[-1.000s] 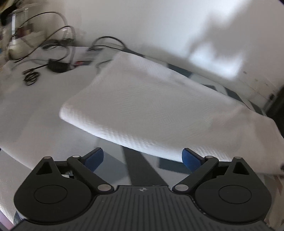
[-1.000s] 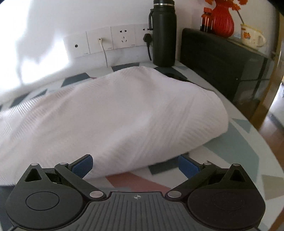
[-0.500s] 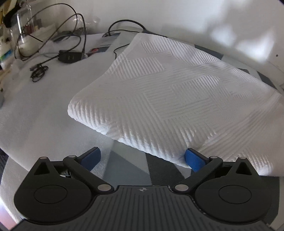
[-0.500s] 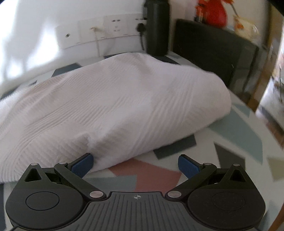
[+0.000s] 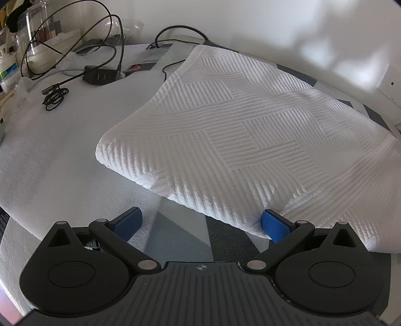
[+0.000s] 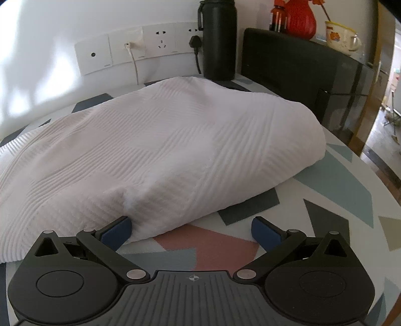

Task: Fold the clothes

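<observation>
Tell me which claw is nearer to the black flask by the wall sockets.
Right. The right claw faces the black flask across the folded white cloth. The left claw works the cloth's opposite end, flask out of its view.

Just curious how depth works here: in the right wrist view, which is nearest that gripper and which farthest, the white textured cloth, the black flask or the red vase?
1. White textured cloth, just ahead, touching the left finger.
2. Black flask, by the wall.
3. Red vase, far right on the dark cabinet.
</observation>
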`<state>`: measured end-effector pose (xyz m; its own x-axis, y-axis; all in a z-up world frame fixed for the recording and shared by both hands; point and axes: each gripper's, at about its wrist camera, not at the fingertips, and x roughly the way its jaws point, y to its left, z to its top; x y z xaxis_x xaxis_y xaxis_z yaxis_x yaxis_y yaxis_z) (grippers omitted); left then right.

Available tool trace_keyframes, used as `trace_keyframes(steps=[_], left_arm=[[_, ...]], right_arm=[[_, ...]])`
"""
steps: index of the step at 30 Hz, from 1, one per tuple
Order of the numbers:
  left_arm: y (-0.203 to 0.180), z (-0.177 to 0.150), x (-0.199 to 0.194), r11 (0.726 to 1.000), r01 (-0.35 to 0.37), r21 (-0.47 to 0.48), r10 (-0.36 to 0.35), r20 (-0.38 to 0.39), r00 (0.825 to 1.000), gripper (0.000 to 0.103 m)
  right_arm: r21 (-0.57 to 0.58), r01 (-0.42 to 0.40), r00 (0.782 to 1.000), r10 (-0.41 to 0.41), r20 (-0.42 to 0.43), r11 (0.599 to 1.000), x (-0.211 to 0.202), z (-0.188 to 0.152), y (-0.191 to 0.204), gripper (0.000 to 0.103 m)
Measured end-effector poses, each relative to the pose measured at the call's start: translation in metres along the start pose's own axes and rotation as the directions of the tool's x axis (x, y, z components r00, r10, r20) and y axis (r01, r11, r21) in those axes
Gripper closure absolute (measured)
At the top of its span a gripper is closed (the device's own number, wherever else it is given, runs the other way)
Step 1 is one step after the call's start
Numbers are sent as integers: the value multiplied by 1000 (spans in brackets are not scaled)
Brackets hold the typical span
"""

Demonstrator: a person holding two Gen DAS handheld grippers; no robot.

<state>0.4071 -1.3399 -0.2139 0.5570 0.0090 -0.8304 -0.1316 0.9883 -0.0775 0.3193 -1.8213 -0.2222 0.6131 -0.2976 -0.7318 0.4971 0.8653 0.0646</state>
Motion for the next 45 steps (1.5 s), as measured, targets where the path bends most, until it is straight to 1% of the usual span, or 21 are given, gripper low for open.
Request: trace_keyframes(steps=[3, 5, 9, 11, 13, 16, 19, 20, 21, 22, 24, 25, 26, 28, 31, 36, 39, 40, 41, 43, 45], left_arm=[[14, 3, -4, 996, 69, -59, -68, 13, 998, 0], [26, 4, -7, 984, 127, -123, -125, 30, 992, 0], [45, 7, -8, 938, 218, -270, -207, 68, 976, 1], [50, 10, -7, 921, 247, -300, -230, 92, 969, 1], [49, 15, -4, 923, 246, -297, -222, 112, 969, 2], [46, 23, 7, 941, 188, -281, -163, 109, 981, 5], [46, 27, 11, 942, 167, -291, -135, 127, 983, 7], [45, 29, 11, 943, 156, -293, -121, 136, 983, 25], [44, 31, 10, 944, 149, -293, -110, 145, 983, 38], [43, 32, 8, 946, 147, -288, -105, 156, 982, 56], [40, 34, 4, 950, 143, -278, -96, 176, 980, 69], [39, 35, 2, 952, 141, -273, -92, 183, 979, 84], [38, 35, 1, 952, 139, -271, -91, 185, 979, 90], [39, 36, 1, 951, 142, -274, -92, 187, 978, 90], [41, 36, 5, 953, 138, -270, -88, 190, 978, 90], [38, 36, 11, 968, 88, -234, -50, 164, 985, 91], [38, 36, 10, 974, 80, -210, -49, 148, 988, 92], [38, 36, 9, 976, 79, -203, -50, 144, 988, 92], [38, 36, 8, 977, 79, -197, -51, 141, 989, 92], [40, 35, 5, 979, 84, -183, -59, 138, 989, 92], [42, 33, 0, 979, 102, -177, -77, 144, 987, 92]], right_arm=[[-13, 0, 1000, 0, 17, 1000, -3, 4, 0, 1], [-31, 12, 998, -10, 68, 999, -9, 4, 2, 1], [-37, 20, 994, -16, 112, 999, -13, 9, 1, 1], [-21, 11, 993, -9, 115, 1000, -12, 12, -2, 1], [2, 1, 993, -1, 115, 1000, -11, 15, -5, 1], [14, -5, 993, 4, 115, 1000, -10, 17, -9, 1], [10, -4, 993, 3, 116, 1000, -10, 17, -12, 1], [9, -4, 993, 3, 117, 1000, -10, 17, -12, 1], [24, 0, 993, -3, 117, 1000, -10, 17, -15, 1], [44, 5, 993, -10, 118, 999, -12, 17, -17, 1], [121, 15, 993, -29, 112, 993, -14, 16, -26, 1], [162, 20, 993, -38, 108, 987, -16, 15, -31, 1], [212, 18, 994, -40, 100, 977, -16, 14, -38, 1], [318, -3, 996, -26, 86, 948, -14, 11, -52, 1], [399, -20, 997, -12, 76, 917, -5, 10, -67, 1], [437, -37, 993, -17, 120, 899, 8, 24, -75, 1], [566, -47, 994, -16, 106, 823, 17, 33, -84, 2], [596, -75, 994, 12, 109, 800, 20, 36, -86, 13], [600, -84, 994, 26, 104, 795, 23, 39, -85, 21], [585, -85, 996, 48, 79, 806, 28, 46, -81, 69], [563, -82, 997, 62, 55, 822, 30, 49, -76, 85]])
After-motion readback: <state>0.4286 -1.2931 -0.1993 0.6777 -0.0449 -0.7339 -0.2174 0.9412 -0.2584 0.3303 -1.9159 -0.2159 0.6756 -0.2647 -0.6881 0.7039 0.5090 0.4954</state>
